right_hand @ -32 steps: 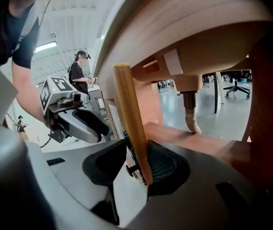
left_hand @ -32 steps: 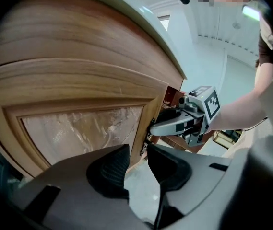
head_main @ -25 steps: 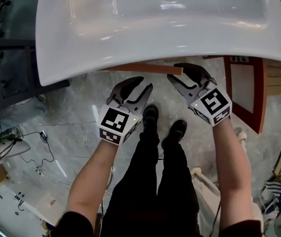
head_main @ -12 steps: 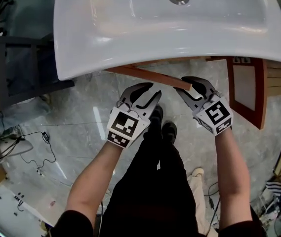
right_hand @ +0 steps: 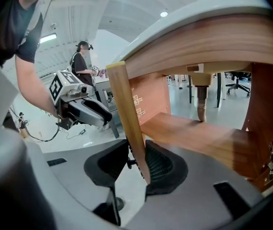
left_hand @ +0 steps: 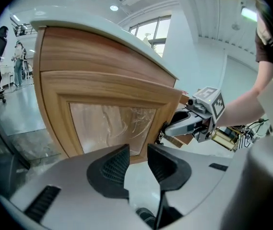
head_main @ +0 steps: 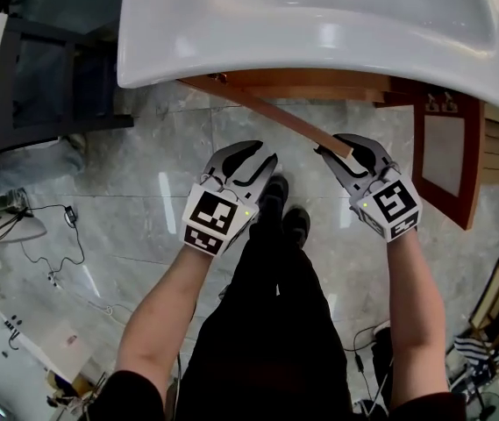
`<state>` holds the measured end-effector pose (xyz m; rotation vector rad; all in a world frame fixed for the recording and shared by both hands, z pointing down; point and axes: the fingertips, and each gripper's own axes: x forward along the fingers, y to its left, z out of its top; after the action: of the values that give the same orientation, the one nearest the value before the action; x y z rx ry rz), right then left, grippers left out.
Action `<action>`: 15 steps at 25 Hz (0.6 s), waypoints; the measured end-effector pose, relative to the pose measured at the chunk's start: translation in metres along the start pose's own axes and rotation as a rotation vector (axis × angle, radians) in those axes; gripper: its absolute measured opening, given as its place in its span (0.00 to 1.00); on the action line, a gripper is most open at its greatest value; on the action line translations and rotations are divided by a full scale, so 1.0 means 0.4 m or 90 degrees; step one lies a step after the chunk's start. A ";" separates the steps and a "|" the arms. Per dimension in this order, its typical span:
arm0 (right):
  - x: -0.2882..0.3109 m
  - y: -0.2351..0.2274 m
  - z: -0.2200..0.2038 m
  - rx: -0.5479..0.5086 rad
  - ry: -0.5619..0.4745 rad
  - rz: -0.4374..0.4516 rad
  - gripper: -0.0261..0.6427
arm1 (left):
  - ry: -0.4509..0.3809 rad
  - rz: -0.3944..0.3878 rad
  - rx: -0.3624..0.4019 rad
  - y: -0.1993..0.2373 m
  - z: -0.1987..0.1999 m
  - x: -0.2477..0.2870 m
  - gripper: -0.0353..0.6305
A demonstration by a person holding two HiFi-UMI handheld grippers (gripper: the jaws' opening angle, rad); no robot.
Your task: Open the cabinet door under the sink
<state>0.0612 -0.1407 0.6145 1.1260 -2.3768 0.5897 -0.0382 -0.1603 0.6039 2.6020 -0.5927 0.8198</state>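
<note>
- Head view: the cabinet door point(head_main: 275, 112) had swung further out from beneath the front edge of the sink point(head_main: 231, 33) than a second earlier. It stood at a wide angle to the cabinet front. The opening was judged well advanced but not complete.
- The right gripper point(head_main: 341, 146) had just been closing its jaws. They were clamped on the door's free edge, with one pad on the inner face and the other against a small dark knob point(right_hand: 126, 163) on the outer face.
- The left gripper point(head_main: 262, 152) held nothing. Its jaws stood a narrow gap apart, near the door's outer face and clear of it.
- Door: a slim, straight-edged frame of reddish-brown grained wood with a pale, veined inset panel.
- Sink: white and glossy, with a curved front rim.
- Floor point(head_main: 126, 200): grey, polished and marble-patterned.
</note>
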 end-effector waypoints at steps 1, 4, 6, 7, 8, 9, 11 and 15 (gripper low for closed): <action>-0.003 0.010 -0.005 -0.001 0.000 0.004 0.22 | -0.002 0.007 -0.004 -0.003 -0.007 -0.007 0.25; -0.005 0.047 -0.019 -0.005 0.001 0.018 0.22 | -0.008 0.024 -0.014 -0.014 -0.032 -0.030 0.25; -0.006 0.074 -0.027 -0.003 0.000 0.026 0.22 | -0.011 0.032 -0.024 -0.025 -0.051 -0.042 0.25; -0.006 0.086 -0.030 -0.003 -0.001 0.029 0.22 | -0.013 0.036 -0.029 -0.030 -0.059 -0.047 0.25; -0.005 0.096 -0.030 -0.002 -0.003 0.032 0.22 | -0.015 0.040 -0.033 -0.034 -0.067 -0.050 0.25; -0.004 0.107 -0.031 -0.003 -0.005 0.034 0.22 | -0.017 0.043 -0.036 -0.038 -0.074 -0.054 0.25; -0.003 0.132 -0.036 0.000 -0.008 0.038 0.22 | -0.021 0.048 -0.042 -0.050 -0.087 -0.064 0.25; 0.002 0.179 -0.050 0.009 -0.007 0.041 0.22 | -0.021 0.051 -0.047 -0.062 -0.115 -0.096 0.25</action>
<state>0.0077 -0.0890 0.6178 1.0646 -2.4297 0.6242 -0.0760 -0.1079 0.6113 2.5438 -0.7277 0.7665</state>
